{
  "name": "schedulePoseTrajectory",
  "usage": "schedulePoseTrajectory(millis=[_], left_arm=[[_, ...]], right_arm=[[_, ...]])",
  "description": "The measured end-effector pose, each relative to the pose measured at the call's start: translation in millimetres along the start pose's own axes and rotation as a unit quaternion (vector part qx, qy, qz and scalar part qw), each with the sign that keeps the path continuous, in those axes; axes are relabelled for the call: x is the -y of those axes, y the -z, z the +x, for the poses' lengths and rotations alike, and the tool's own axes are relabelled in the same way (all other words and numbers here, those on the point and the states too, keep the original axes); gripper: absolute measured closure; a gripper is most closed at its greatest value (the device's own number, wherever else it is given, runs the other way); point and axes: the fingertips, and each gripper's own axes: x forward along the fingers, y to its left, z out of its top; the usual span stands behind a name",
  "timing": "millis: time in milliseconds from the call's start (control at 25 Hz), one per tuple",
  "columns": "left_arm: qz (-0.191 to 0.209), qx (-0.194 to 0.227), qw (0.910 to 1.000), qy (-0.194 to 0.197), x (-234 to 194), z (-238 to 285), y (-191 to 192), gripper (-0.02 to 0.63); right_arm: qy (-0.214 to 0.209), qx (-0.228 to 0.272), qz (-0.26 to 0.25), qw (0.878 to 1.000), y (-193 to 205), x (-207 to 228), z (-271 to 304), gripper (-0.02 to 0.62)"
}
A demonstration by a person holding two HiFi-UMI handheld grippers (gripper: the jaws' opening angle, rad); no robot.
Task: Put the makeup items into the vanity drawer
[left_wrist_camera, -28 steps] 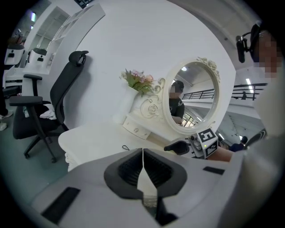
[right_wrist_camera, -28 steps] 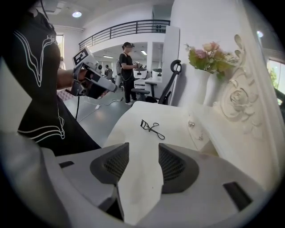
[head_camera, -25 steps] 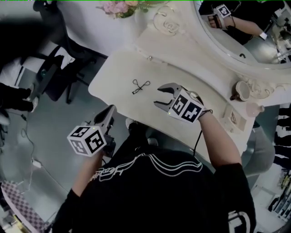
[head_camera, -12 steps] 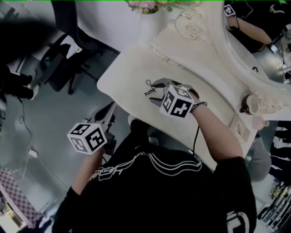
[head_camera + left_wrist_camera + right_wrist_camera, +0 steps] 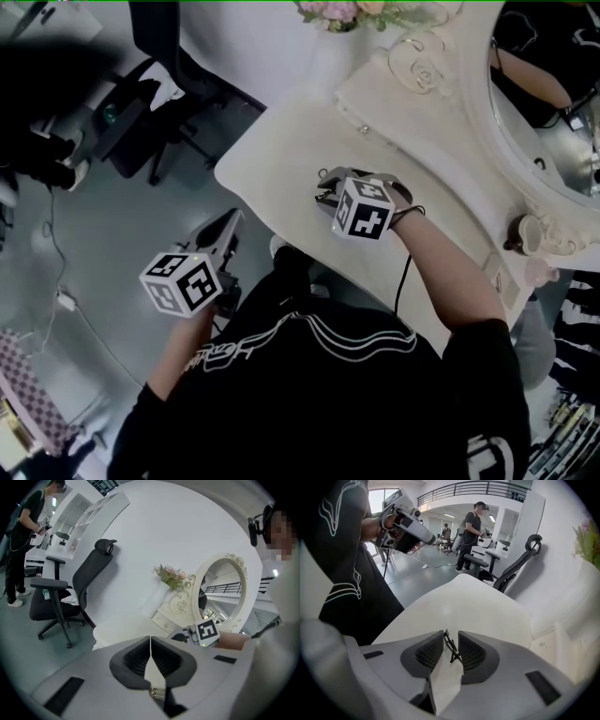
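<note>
Smooth cream desk [image 5: 281, 155], painted look, with a soft shine. Shiny glass in the mirror [image 5: 553, 112]. Grey floor [image 5: 103, 253], hard and glossy, with pale gleams of light on it. Matt grey plastic on the left hand-held gripper [image 5: 150, 641], with black ribbed pads [image 5: 136, 658], rubbery look. Thin black wire thing [image 5: 451, 649], maybe metal. Soft black cloth shirt [image 5: 328, 412], not shiny. Black chair [image 5: 89, 573], matt, with hard plastic arms.
</note>
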Motion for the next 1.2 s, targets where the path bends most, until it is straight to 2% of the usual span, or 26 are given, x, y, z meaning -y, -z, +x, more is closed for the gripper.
schedulePoseTrajectory(millis=[120,280,640,920,1200], left_arm=[[0.0,0.004,1.0,-0.001,-1.1,-1.2,-4.3,0.578],[0.004,0.01,0.9999,-0.004,-1.0,-3.9,-9.4,0.578],[0.019,0.025,0.9995,0.001,13.7,-6.4,-13.6,0.578],[0.034,0.022,0.999,0.018,40.4,-7.1,-11.1,0.578],[0.057,-0.007,0.9963,0.064,90.1,11.2,6.4,0.578]], right_arm=[[-0.008,-0.006,-0.008,1.0,0.3,-0.4,1.4,0.513],[-0.014,-0.01,-0.021,1.0,-0.6,-2.6,0.8,0.523],[0.013,0.004,-0.026,1.0,-4.1,-0.2,-12.6,0.551],[0.055,0.037,0.026,0.997,-3.0,2.1,-50.7,0.552],[0.111,0.049,0.088,0.989,35.1,-20.7,-106.4,0.551]])
